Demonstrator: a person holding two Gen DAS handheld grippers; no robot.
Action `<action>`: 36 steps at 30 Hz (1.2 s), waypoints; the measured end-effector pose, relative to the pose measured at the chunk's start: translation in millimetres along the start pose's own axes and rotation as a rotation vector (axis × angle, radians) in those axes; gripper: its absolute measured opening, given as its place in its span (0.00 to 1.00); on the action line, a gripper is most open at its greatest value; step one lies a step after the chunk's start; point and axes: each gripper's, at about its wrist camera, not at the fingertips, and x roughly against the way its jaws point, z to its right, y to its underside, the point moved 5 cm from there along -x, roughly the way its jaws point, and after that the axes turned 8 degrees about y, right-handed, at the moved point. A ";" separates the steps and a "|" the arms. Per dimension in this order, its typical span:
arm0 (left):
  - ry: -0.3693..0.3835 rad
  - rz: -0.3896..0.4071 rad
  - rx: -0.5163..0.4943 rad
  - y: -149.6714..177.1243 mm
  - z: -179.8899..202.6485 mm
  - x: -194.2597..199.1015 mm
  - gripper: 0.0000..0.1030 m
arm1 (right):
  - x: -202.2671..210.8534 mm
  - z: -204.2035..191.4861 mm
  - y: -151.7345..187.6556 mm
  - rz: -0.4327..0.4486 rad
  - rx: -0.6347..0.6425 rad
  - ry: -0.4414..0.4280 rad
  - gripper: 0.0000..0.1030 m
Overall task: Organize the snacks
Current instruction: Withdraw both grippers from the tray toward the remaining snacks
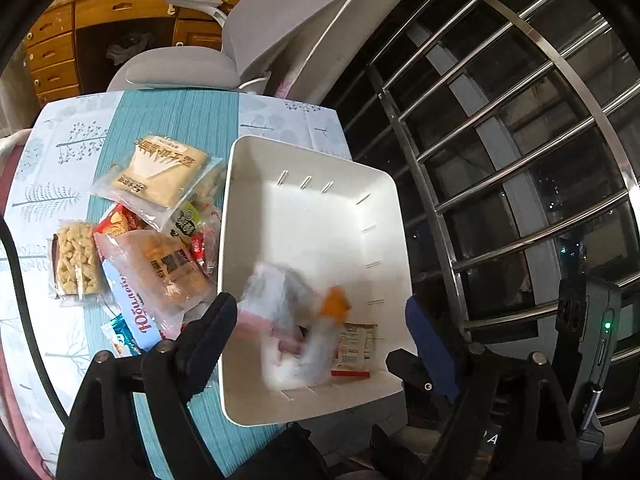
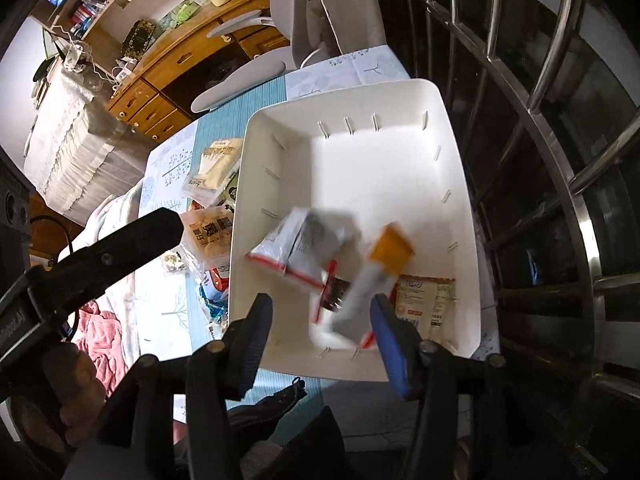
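The left tongs [image 1: 320,328] stand wide above the near end of a white bin [image 1: 236,280], one finger outside its left wall and the other over its right rim, nothing pressed between them. The right tongs [image 2: 320,320] hang over the same near end, part open, their pads clear of the packets below. No earlier view is given, so only this gape can be told.

Under both tongs, blurred packets lie in the near half of the bin: a pale pouch [image 2: 296,240] with a red strip, its long axis slanting from the left wall toward the near right corner; a white packet with an orange end [image 2: 390,250], the orange end pointing toward the far right; a small dark sachet [image 2: 336,292] between them; and a flat beige sachet [image 2: 426,300] in the near right corner, lying square to the near wall. The far half of the bin is bare.

The bin sits on the right side of the bench [image 1: 168,120], which wears a pale cloth with a teal band. A snack pile [image 1: 152,232] lies just left of the bin, against its left wall. Beyond the far edge stand a grey chair [image 1: 256,40] and a wooden desk [image 1: 80,32]; steel window bars [image 1: 500,160] run along the right.
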 end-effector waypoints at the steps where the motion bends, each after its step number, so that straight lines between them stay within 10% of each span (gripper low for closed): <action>1: -0.007 -0.002 0.004 0.6 -1.5 0.6 0.83 | -1.2 -1.3 1.2 -0.004 0.000 -0.001 0.50; 36: -0.111 -0.182 0.027 79.4 -170.6 110.8 0.83 | -60.1 -160.0 123.1 -0.180 -0.218 -0.041 0.51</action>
